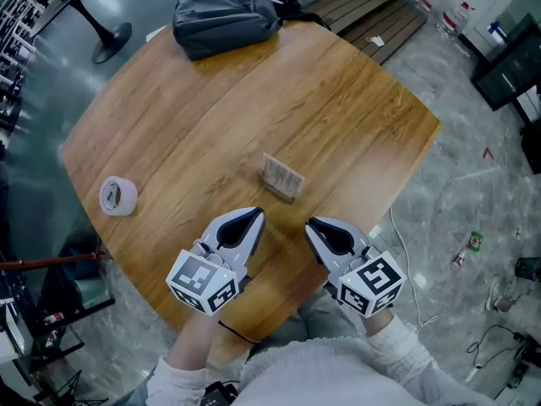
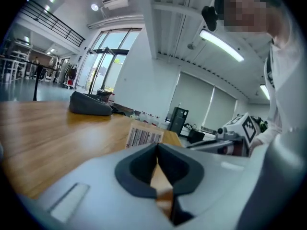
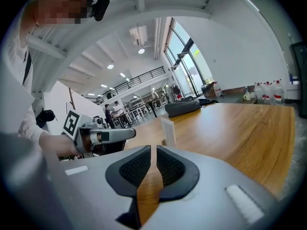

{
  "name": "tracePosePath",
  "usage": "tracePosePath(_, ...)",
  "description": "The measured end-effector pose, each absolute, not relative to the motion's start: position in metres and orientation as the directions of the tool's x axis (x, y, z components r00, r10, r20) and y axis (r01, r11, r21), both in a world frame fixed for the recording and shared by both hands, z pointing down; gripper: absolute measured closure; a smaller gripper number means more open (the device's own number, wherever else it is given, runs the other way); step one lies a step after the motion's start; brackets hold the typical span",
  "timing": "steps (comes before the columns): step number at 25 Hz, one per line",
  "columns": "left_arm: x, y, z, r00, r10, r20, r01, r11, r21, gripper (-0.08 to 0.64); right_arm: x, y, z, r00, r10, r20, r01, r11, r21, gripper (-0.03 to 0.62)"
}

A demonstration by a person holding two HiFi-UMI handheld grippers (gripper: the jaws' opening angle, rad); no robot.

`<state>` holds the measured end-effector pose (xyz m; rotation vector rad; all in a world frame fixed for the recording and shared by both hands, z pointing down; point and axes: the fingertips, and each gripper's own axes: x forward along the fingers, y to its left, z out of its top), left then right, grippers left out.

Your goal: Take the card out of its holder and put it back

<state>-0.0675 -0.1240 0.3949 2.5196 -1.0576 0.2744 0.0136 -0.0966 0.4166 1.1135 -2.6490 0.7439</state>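
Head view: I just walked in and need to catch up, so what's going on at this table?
A person holds the left hand-held gripper and the right hand-held gripper side by side over the near edge of a wooden table. Both are shut and empty, pointing at the card holder, which stands upright just beyond them, untouched, with the barcoded card in it. A tape roll and a dark bag lie farther off.

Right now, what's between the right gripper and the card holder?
Nothing but bare table. In the head view only wood separates the right gripper from the card holder, and the right gripper view shows the same.
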Motion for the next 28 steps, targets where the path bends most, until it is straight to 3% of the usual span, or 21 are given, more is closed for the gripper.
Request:
tracePosePath(7,-0.072,-0.166,0.411,0.713,-0.630,0.306,-0.698,-0.679,0.227,0.547,0.013,-0.128,0.434,-0.687,-0.634,0.354,-0.726,0.600,-0.336,0.522)
tracePosePath(14,-0.064,-0.192,0.424,0.754,-0.586,0.297,-0.645,-0.745,0.170,0.434,0.010,-0.145,0.449,-0.693,-0.615,0.375,-0.720,0.609,-0.332,0.514)
tracePosePath(21,-0.055,-0.211,0.446,0.756,-0.467,0.458,-0.532,-0.847,0.016,0.391,0.002,-0.158,0.452,-0.712,-0.596,0.371,-0.700,0.643,-0.311,0.506)
tracePosePath(28,-0.051,-0.216,0.439,0.818,-0.435,0.376,-0.504,-0.857,0.104,0.390,-0.002,-0.165,0.455,-0.712,-0.599,0.367,-0.700,0.642,-0.312,0.506)
